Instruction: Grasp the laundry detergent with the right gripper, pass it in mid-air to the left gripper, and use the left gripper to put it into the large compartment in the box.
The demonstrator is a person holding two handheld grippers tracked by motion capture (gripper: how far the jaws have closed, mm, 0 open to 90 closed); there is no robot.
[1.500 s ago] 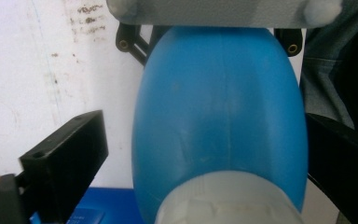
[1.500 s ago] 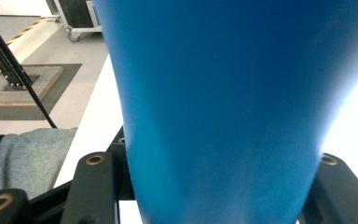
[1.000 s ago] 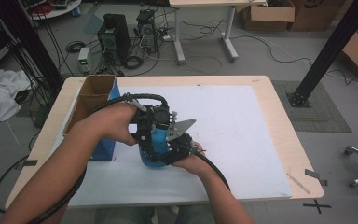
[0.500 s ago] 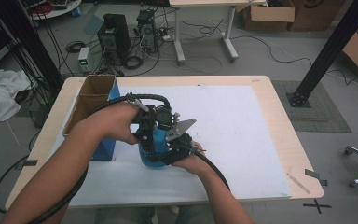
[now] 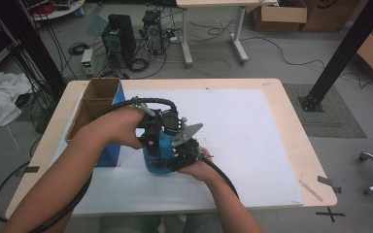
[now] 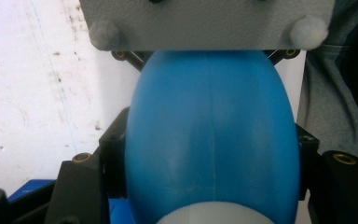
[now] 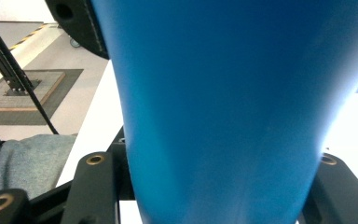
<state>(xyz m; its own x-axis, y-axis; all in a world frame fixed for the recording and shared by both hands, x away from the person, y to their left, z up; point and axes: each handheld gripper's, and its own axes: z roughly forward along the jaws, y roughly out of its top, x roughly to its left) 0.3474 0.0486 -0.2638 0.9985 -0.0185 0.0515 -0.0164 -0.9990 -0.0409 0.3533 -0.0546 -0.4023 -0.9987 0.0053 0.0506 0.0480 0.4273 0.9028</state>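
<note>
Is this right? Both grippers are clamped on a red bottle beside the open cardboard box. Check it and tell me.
Only the colour is wrong: the bottle is blue, as the left gripper view shows. The rest holds: the left gripper and the right gripper are both shut on it, beside the open cardboard box.

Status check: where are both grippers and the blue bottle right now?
Left gripper jaws just closed onto the blue bottle. Right gripper shut on it too, from the opposite side. Bottle stands on the white mat; open cardboard box close at left, not blocking.
</note>
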